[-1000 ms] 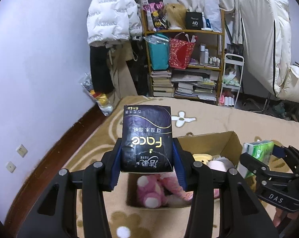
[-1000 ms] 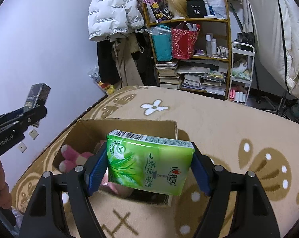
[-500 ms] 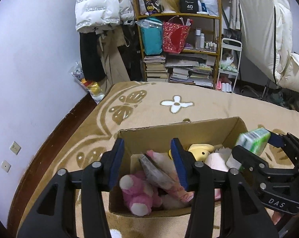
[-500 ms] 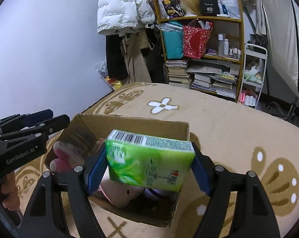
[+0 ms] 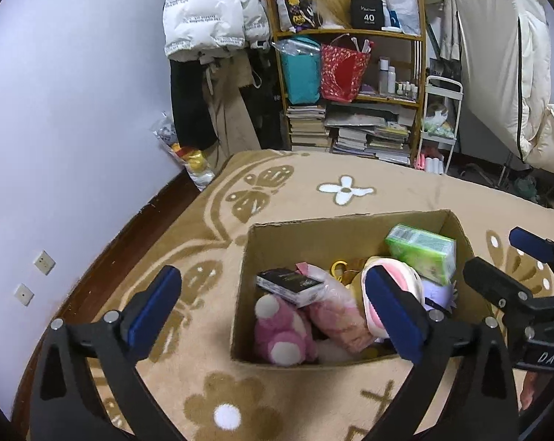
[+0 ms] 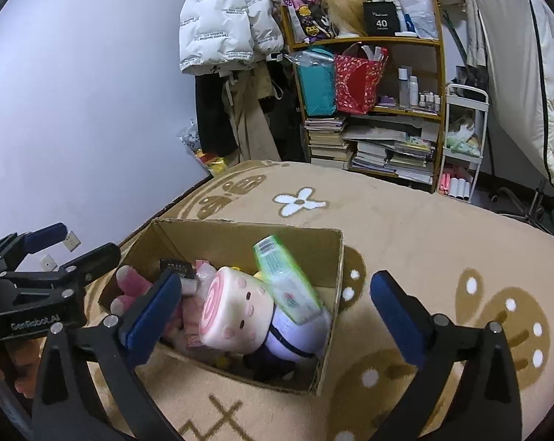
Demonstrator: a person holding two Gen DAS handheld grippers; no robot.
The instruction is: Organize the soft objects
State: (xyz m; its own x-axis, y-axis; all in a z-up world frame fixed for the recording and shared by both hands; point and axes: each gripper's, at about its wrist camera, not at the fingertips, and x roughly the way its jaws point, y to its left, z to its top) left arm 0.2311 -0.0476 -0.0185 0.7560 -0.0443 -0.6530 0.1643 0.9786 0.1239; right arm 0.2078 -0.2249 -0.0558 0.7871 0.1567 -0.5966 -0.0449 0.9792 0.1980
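A cardboard box (image 5: 313,235) sits on a tan patterned rug (image 5: 350,191); both claws hover at its near side, apart from the contents. The left gripper (image 5: 273,308) and right gripper (image 6: 277,305) are opening wide, nothing between their jaws. Inside, on the left, a black tissue pack (image 5: 289,286) lies flat atop a pink plush (image 5: 280,330); on the right, a green tissue pack (image 6: 288,286) leans tilted against a pink-and-white pig plush (image 6: 236,312). Judging by this, the sorting looks nearly finished; no loose soft items show on the rug.

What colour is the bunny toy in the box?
Pink, with white paws. The bunny toy shows best in the left wrist view, in the cardboard box.
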